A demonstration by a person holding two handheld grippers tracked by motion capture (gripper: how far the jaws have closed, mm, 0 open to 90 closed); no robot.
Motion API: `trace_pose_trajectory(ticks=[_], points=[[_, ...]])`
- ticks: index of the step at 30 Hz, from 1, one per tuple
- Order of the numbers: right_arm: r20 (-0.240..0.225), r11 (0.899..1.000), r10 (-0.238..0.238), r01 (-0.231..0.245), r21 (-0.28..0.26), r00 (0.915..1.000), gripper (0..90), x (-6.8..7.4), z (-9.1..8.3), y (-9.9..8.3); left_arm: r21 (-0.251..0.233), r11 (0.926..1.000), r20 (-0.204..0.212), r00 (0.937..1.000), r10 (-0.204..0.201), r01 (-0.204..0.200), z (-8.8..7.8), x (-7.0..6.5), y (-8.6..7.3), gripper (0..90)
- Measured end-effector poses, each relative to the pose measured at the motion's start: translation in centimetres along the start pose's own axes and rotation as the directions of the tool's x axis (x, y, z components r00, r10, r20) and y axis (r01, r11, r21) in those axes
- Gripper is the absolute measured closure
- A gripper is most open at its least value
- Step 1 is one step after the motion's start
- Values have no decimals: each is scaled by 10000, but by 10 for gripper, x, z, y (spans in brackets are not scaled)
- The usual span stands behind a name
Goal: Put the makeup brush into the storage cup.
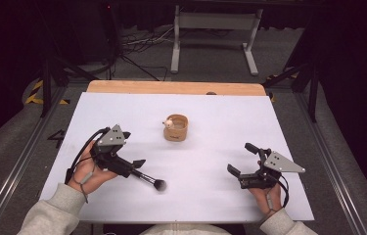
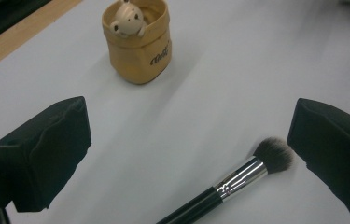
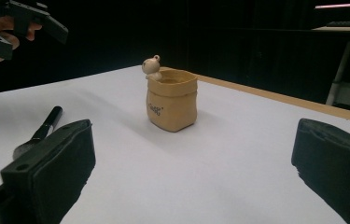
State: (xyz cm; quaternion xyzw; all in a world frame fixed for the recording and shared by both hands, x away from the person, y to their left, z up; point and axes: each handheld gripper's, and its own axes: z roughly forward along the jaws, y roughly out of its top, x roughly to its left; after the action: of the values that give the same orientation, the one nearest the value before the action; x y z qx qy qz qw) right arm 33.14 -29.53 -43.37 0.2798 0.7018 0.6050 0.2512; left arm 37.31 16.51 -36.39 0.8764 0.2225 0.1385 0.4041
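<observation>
On the white table, the open left gripper (image 2: 189, 154) straddles a black-handled, silver-ferruled makeup brush (image 2: 238, 179); closing off-centre could roll it away from the tan bear-trimmed pouch (image 2: 137, 42).

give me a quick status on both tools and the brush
Left tool open over the black-handled makeup brush, not gripping. Right tool open, empty. Brush flat on white table. Tan fabric pot with bear figure stands apart; path clear.

The brush (image 2: 238, 179) handle runs off the left gripper view's bottom edge.
</observation>
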Motion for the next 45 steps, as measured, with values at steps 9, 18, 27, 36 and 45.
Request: trace_pose_trajectory(ticks=[9, 18, 27, 36, 45], points=[[25, 9999, 129, -129, 76, 9999, 0, 0, 0, -1, 874, 9953, 190, 9990, 400, -415, 2, 3, 10, 2], [35, 9998, 184, -185, 38, 9998, 0, 0, -1, 0, 1950, 9799, 252, 9989, 386, -428, 8, 6, 14, 7], [43, 9999, 144, -144, 14, 9999, 0, 0, -1, 0, 2557, 9628, 318, 9961, 823, -877, 12, 5, 20, 8], [57, 9997, 225, -226, 40, 9997, 0, 0, -1, -1, 3233, 9395, 752, 9928, 936, -1131, 18, 8, 25, 13], [50, 9997, 240, -240, 33, 9997, 0, -1, -1, -1, 3645, 9220, 1013, 9898, 1004, -1308, 24, 9, 27, 16]])
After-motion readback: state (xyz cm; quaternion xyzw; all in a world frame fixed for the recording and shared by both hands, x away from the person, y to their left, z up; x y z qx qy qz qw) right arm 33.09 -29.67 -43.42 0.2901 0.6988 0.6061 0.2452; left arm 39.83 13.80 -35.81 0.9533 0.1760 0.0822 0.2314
